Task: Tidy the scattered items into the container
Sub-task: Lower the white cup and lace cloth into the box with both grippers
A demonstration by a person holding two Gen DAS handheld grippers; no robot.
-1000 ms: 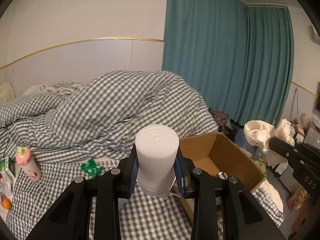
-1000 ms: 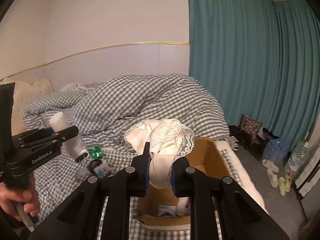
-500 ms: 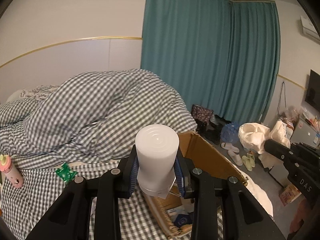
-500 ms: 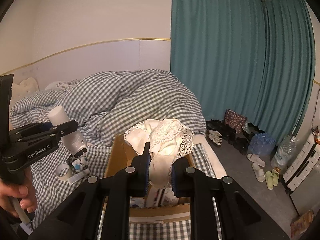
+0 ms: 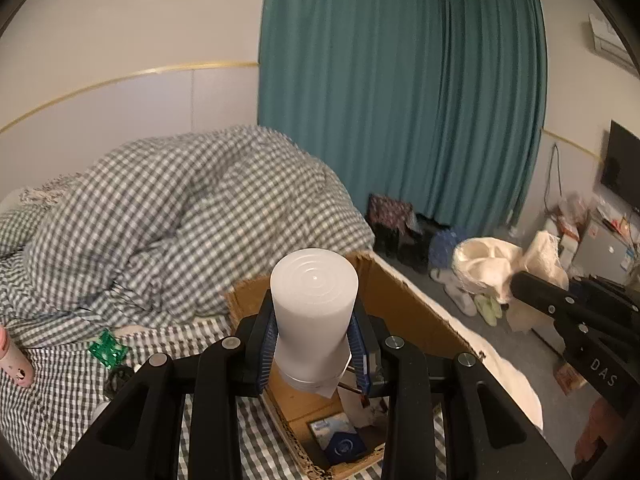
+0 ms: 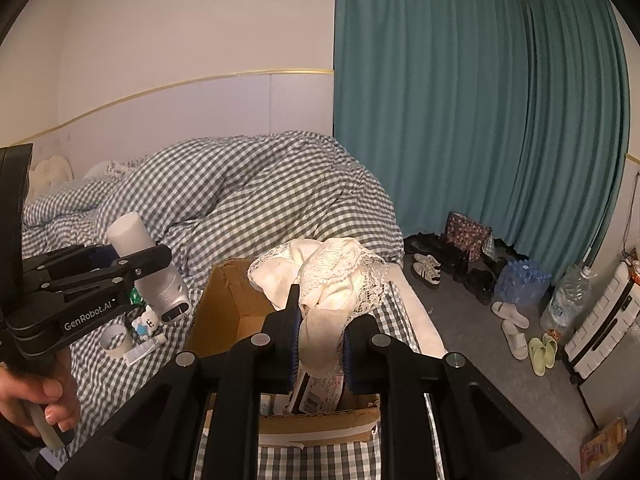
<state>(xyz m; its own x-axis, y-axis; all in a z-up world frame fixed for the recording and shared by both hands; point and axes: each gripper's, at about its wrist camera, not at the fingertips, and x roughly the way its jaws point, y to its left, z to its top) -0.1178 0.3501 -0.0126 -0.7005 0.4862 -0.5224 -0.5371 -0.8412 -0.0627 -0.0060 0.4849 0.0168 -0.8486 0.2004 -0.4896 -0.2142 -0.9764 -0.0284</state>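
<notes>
Carry step, both loads over the cardboard box [image 6: 224, 304] on the bed [image 5: 132, 216]. Right gripper [image 6: 319, 344] clamps the lace cloth [image 6: 324, 276]; left gripper [image 5: 314, 344] clamps the white bottle [image 5: 314, 304]. Next: lower, release both inside.

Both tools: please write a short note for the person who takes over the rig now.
Left tool: shut on the white bottle, held over the box.
Right tool: shut on the lace cloth, also above the box.
Done: some items already lie in the box.
Left: release both into the box, then collect from the bed the tape roll, small toy, tube, green item and pink bottle.
</notes>
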